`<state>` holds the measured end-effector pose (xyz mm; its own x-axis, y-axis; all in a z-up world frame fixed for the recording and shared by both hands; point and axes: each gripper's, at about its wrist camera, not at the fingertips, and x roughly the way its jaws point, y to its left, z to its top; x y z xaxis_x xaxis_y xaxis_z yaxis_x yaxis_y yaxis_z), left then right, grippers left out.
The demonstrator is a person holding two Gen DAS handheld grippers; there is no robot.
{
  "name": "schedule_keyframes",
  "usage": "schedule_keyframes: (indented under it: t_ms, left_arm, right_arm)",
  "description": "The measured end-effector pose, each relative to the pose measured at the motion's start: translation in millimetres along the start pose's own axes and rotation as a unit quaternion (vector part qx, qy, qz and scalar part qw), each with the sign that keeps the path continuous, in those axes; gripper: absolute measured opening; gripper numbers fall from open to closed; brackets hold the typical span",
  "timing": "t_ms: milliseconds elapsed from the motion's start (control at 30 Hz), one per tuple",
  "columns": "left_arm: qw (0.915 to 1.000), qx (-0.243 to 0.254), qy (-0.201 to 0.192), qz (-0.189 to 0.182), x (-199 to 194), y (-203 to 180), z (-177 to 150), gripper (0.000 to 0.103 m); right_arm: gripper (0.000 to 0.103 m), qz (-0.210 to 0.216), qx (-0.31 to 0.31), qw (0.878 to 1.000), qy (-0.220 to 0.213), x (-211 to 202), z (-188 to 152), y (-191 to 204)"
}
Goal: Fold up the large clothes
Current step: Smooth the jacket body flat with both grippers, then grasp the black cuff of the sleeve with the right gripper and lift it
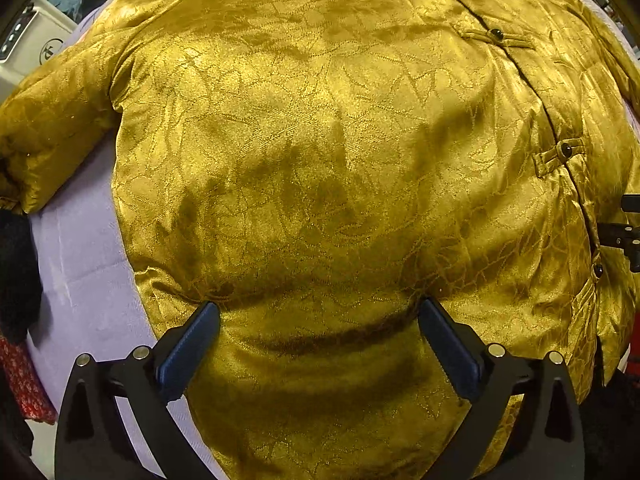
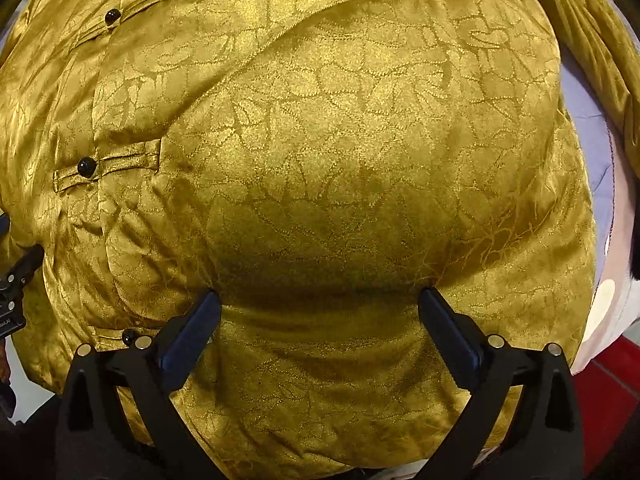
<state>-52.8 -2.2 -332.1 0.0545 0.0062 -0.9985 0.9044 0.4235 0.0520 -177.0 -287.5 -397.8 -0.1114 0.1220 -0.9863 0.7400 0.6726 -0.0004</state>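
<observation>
The view is filled by a gold padded jacket (image 2: 320,152) with a woven leaf-like pattern, laid flat on a pale lilac cover (image 2: 592,128) seen at the right edge. The right hand-held gripper (image 2: 320,300) is pointed straight down at the jacket, its jaws spread wide; both blue fingertips (image 2: 208,312) are pressed into the fabric, which bulges between them without being pinched. Three black round buttons (image 2: 87,166) on fabric tabs are seen at left along the front closure. Part of a second black tool (image 2: 16,284) is visible at the left edge, probably the other hand-held gripper. A red surface (image 2: 608,392) is noted at lower right.
</observation>
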Motion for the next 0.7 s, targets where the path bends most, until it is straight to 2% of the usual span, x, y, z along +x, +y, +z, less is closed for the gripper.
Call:
schedule_keyframes:
  t_ms: [133, 300, 400, 533, 633, 700]
  left_arm:
    - [0.9998, 0.001, 0.016, 0.008, 8.5, -5.8, 16.2, 0.098]
    - [0.9991, -0.012, 0.034, 0.021, 12.5, -12.0, 28.9, 0.098]
    - [0.9985, -0.023, 0.036, 0.034, 11.7, -16.6, 32.9, 0.098]
    - [0.9964, -0.035, 0.039, 0.066, 4.1, -25.9, 34.1, 0.098]
    - [0.9956, -0.036, 0.032, 0.08, -0.3, -36.6, 40.6, 0.097]
    - [0.9958, -0.038, 0.016, 0.082, -9.6, -42.7, 47.3, 0.097]
  right_arm:
    - [0.098, 0.004, -0.012, 1.0, 0.019, 2.0, 13.1, -8.8]
    - [0.098, 0.029, -0.023, 0.998, 0.044, -0.4, 32.8, -23.7]
    - [0.098, 0.046, -0.021, 0.999, 0.01, -19.2, 40.1, -42.9]
    - [0.098, 0.077, 0.015, 0.995, -0.059, -52.2, 47.7, -86.2]
    - [0.098, 0.11, 0.077, 0.986, -0.101, -66.5, 52.8, -136.8]
    - [0.098, 0.132, 0.136, 0.974, -0.127, -73.9, 51.4, -177.3]
